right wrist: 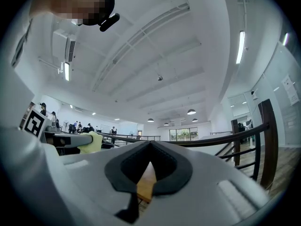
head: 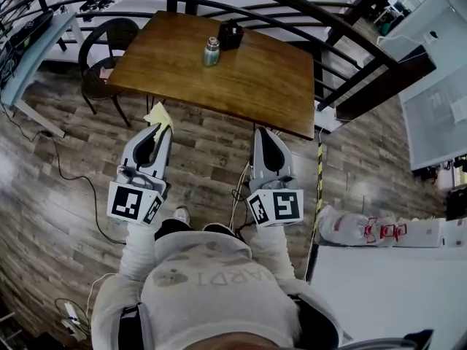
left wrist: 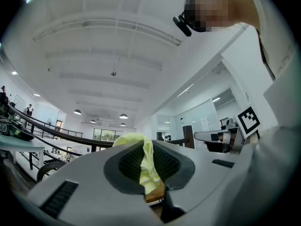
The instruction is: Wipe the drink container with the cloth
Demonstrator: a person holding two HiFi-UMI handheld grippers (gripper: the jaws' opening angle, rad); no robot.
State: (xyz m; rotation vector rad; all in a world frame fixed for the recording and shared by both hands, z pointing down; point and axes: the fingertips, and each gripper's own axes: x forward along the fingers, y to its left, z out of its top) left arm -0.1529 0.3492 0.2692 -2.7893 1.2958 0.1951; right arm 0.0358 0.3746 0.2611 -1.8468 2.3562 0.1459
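The drink container (head: 211,52), a small metal flask with a green body, stands upright near the far edge of the brown wooden table (head: 248,79). Both grippers hang over the floor in front of the table, well short of the flask. My left gripper (head: 161,127) is shut on a pale yellow cloth (head: 158,114), which sticks out past its tips. In the left gripper view the cloth (left wrist: 144,165) hangs pinched between the jaws of the left gripper (left wrist: 141,147). My right gripper (head: 264,132) is shut, its tips meeting with nothing between them in the right gripper view (right wrist: 149,144).
A black box (head: 230,35) sits just behind the flask. A dark chair (head: 109,49) stands left of the table, and a curved black railing (head: 343,31) runs behind it. Cables (head: 73,177) lie on the wood floor. A white counter (head: 387,290) is at lower right.
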